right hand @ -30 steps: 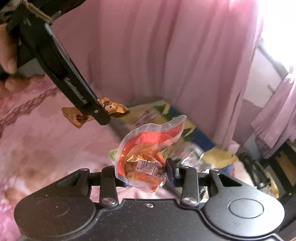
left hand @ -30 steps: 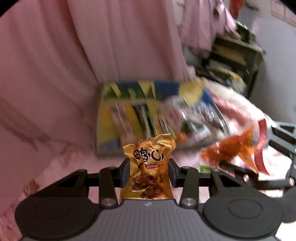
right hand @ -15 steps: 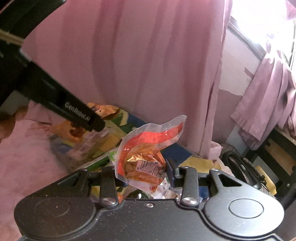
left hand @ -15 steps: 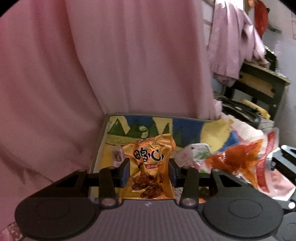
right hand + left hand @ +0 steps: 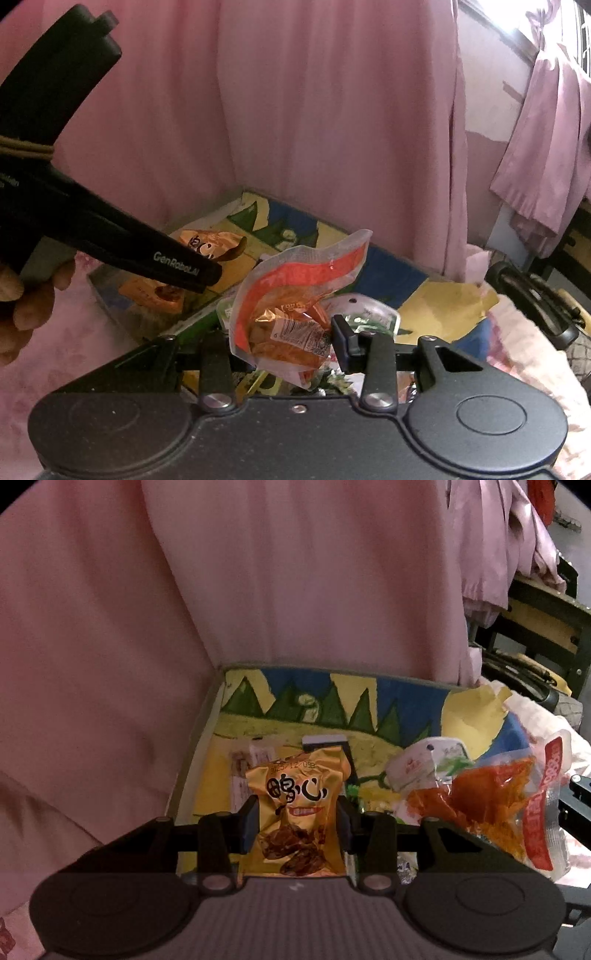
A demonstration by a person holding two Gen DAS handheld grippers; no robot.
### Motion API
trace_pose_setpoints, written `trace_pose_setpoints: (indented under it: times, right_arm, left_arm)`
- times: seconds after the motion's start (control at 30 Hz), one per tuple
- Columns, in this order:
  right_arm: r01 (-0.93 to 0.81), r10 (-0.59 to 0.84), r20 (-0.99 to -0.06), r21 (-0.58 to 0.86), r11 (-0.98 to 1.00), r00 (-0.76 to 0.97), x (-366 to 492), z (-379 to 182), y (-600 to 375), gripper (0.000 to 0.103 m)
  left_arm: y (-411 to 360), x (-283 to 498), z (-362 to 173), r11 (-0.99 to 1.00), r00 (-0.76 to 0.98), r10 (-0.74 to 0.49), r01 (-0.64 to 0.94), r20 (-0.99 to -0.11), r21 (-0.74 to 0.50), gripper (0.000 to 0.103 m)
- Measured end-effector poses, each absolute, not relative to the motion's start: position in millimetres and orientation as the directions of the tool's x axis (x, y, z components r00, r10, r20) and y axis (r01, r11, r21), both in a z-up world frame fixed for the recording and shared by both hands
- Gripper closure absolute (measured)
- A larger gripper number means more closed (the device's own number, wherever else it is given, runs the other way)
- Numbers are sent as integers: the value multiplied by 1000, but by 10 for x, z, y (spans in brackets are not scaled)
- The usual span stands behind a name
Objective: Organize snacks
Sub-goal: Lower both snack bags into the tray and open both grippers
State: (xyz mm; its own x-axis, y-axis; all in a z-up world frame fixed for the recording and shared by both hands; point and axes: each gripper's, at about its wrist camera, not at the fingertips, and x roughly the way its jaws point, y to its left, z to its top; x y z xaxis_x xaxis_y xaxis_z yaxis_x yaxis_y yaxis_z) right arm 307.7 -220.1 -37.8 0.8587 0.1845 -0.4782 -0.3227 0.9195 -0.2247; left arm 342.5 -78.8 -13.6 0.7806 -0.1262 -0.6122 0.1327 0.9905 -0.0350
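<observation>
Pink curtain (image 5: 295, 572) backs the painted box (image 5: 369, 701), now nearer and sharper than a second ago. Left tool (image 5: 297, 821) clamps the golden packet (image 5: 297, 812) over the box's 6 o'clock edge; right tool (image 5: 291, 343) grips the orange pouch (image 5: 295, 295) above packets inside. Open floor shows at 9 o'clock.

The painted box (image 5: 332, 686) is viewed closely, downward, from both wrists, apparently from slightly different sides, against the pink curtain (image 5: 295, 110).
</observation>
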Motion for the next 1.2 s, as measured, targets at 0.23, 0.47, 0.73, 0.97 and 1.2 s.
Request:
trace_pose_setpoints:
  times: [0.23, 0.47, 0.73, 0.97, 1.2]
  right_arm:
    - [-321, 185, -500, -202, 925, 846, 3097, -474, -2184, 62]
    - [-311, 180, -481, -208, 927, 858, 3088, -465, -2211, 63]
    - [-305, 169, -481, -220, 926, 860, 3055, -463, -2222, 63]
    - [-302, 163, -482, -226, 926, 861, 3026, -429, -2226, 57]
    - [-292, 151, -480, -233, 928, 864, 3002, -383, -2245, 46]
  left_arm:
    - [-787, 3427, -222, 991, 778, -119, 130, -617, -26, 56]
    - [-770, 3453, -248, 994, 772, -99, 110, -628, -22, 55]
    - [-792, 3438, -255, 995, 766, -83, 98, -637, -12, 53]
    - [-753, 3430, -234, 996, 751, -86, 75, -654, -46, 52]
    - [-736, 3383, -174, 996, 757, -87, 71, -647, -52, 36]
